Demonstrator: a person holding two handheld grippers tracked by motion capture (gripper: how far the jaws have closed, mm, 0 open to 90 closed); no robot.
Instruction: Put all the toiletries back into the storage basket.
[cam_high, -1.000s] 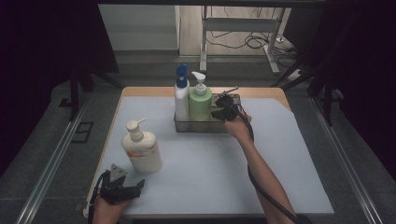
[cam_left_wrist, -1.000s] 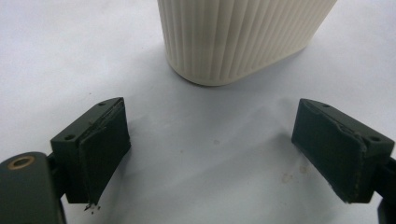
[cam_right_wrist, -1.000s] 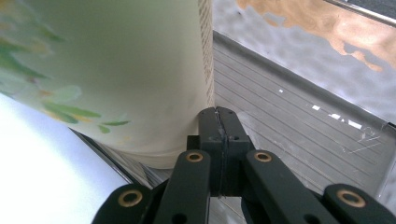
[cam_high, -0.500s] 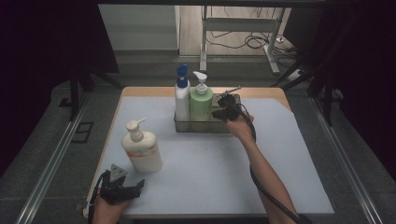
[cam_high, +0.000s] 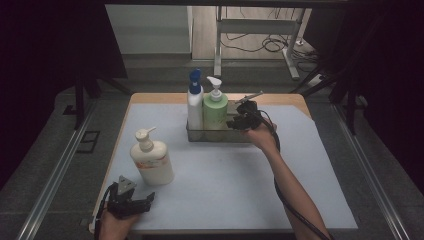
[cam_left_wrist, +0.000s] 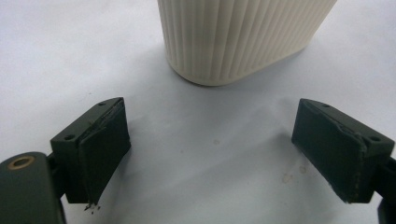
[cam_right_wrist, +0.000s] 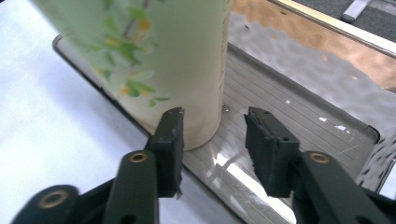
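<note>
Little has changed since the earlier frames: my right gripper (cam_high: 243, 118) has eased a touch back from the green bottle, and everything else holds its place.

Left to right. My left gripper (cam_high: 131, 199) rests at the near left edge of the table (cam_high: 320, 165), jaws spread wide and empty. In the left gripper view its pads (cam_left_wrist: 103, 151) frame bare mat, with the ribbed base of the cream pump bottle (cam_left_wrist: 243, 37) just ahead, not touching. That bottle (cam_high: 151, 156) stands upright near the left edge, well apart from the tray.

Cream bottle, my judgement: broad oval body, ribbed plastic, likely fairly heavy if full. The ribs should give grip. I would take it across the narrow faces, low to mid body, never by the pump neck.

Mid table: clear tray (cam_high: 220, 135) holds a white bottle with blue cap (cam_high: 194, 102) and the green pump bottle (cam_high: 215, 110) side by side, upright.

Right gripper view: jaws part open, nothing pinched, hovering over the tray's rim beside the green bottle (cam_right_wrist: 159, 60). Smooth round wall with a glossy printed label, so probably slippery. A firm mid-body hold seems best. The tray floor (cam_right_wrist: 299, 112) to its right is vacant
</note>
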